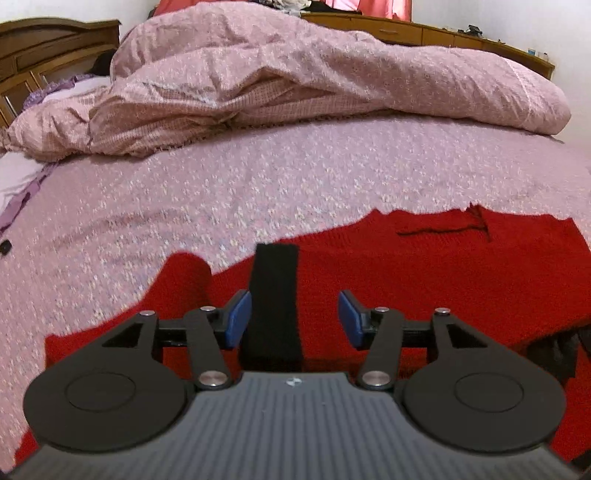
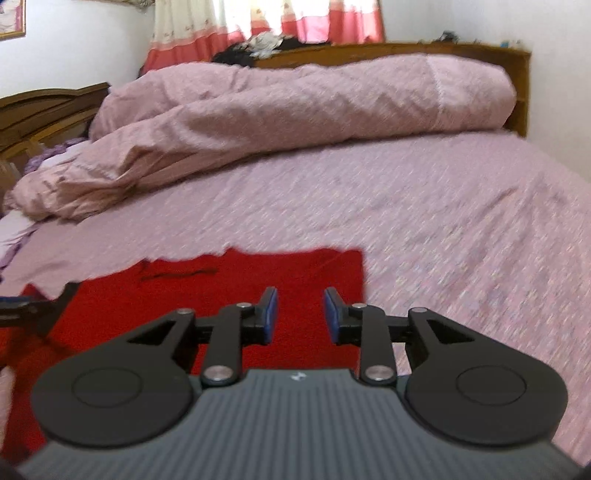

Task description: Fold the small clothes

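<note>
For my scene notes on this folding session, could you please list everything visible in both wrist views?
Red knitted garment: one, red, flat on the bed, below both tools.
Black fabric strip: one, black, between the left tool's pads; whether the left pad touches it I cannot tell.
Pink patterned bedspread: one, pink, covering the mattress.
Bunched pink duvet: one, pink, along the bed's far side.
Brown wooden headboard: one, brown, far left.
Red-and-cream curtain: one, behind the bed.
Left tool: one, black with blue pads, open.
Right tool: one, black with blue pads, open, empty.
</note>
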`<state>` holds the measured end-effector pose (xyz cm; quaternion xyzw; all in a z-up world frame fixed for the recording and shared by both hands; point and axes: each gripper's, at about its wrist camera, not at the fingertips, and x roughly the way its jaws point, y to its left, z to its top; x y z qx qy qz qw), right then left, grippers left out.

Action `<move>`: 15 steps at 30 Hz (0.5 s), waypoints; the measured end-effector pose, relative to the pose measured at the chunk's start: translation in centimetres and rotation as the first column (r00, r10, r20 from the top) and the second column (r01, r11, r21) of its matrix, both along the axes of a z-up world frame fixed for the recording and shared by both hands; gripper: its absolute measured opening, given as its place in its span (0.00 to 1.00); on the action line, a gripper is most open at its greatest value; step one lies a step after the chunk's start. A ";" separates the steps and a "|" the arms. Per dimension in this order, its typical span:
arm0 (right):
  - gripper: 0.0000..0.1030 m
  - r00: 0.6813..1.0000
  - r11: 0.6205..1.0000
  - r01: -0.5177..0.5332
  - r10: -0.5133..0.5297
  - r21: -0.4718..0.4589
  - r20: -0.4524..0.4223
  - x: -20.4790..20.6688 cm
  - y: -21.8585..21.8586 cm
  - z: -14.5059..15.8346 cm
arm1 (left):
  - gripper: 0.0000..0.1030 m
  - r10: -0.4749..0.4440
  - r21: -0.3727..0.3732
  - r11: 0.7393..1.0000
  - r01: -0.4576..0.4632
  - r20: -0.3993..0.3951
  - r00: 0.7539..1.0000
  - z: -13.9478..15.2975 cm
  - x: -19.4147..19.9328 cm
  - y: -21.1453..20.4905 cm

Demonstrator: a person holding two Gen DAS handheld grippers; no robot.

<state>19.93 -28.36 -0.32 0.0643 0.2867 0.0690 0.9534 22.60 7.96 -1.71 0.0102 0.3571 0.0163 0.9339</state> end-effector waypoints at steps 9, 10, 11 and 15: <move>0.29 0.992 1.000 -0.013 0.013 0.000 -0.127 0.0 1.2 -4.1 | 0.58 0.044 -0.039 0.998 -0.047 -0.075 0.996 -3.4 1.2 1.4; 0.29 0.993 1.000 -0.012 0.013 0.009 -0.119 -0.1 1.1 -4.4 | 0.59 0.047 -0.046 0.998 -0.051 -0.076 0.996 -3.5 1.3 1.6; 0.29 0.993 1.000 -0.009 0.011 0.023 -0.115 -0.1 0.9 -4.7 | 0.61 0.048 -0.041 0.998 -0.051 -0.074 0.996 -3.6 1.4 1.6; 0.28 0.995 0.999 -0.005 0.009 0.045 -0.095 0.0 0.5 -5.2 | 0.67 0.039 0.005 0.999 -0.039 -0.061 0.997 -3.9 1.8 1.3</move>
